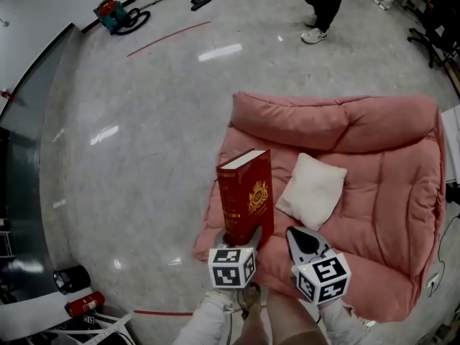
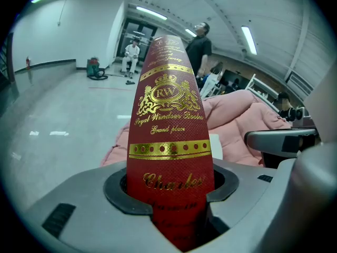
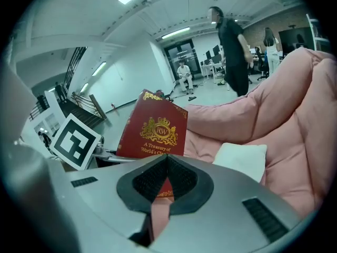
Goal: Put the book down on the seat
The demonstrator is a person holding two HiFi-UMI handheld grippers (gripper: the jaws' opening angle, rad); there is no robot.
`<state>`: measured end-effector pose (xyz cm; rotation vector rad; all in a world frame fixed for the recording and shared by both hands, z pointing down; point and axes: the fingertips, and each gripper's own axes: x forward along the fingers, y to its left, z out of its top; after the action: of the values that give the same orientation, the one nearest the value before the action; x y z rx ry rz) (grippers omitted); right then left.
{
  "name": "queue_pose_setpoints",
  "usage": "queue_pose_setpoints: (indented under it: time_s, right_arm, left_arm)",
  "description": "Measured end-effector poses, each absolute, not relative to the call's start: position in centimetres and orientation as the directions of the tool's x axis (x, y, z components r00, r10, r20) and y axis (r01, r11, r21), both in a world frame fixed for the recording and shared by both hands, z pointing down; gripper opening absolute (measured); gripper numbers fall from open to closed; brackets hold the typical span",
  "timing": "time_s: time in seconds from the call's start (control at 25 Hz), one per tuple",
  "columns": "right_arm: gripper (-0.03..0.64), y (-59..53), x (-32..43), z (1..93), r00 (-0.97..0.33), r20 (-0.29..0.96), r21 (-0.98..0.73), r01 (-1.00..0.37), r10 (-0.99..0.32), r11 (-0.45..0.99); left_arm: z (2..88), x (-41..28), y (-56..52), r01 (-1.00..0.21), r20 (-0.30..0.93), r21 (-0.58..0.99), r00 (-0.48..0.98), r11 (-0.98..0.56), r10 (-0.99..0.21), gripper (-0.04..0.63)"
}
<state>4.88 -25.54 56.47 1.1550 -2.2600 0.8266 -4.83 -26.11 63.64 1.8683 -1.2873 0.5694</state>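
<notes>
A thick red book [image 1: 246, 192] with gold lettering stands upright over the front left edge of the pink cushioned seat [image 1: 388, 192]. My left gripper [image 1: 241, 237] is shut on the book's lower end. In the left gripper view the spine [image 2: 168, 115] rises straight out from between the jaws [image 2: 171, 188]. Just right of it, my right gripper [image 1: 300, 237] hangs over the seat's front with its jaws together and nothing in them. In the right gripper view [image 3: 166, 165] the book's cover [image 3: 152, 128] shows beyond the jaws. A white pillow [image 1: 313, 190] lies on the seat beside the book.
A person [image 1: 320, 6] stands on the glossy floor beyond the seat. A red and green machine [image 1: 115, 14] with a hose sits far left. A red canister [image 1: 85, 304] lies near left by a dark ramp [image 1: 29, 121]. An office chair [image 1: 435, 27] is at the far right.
</notes>
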Motion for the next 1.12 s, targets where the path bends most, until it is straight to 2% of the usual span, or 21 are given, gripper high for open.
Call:
queue_pose_setpoints:
  time_s: [1.12]
  right_arm:
    - [0.006, -29.1, 6.5, 64.2, -0.515, 0.693, -0.361, -0.853, -0.505, 0.376]
  left_arm:
    - [79.0, -1.3, -31.9, -0.898, 0.846, 0.422, 0.441, -0.130, -0.300, 0.264]
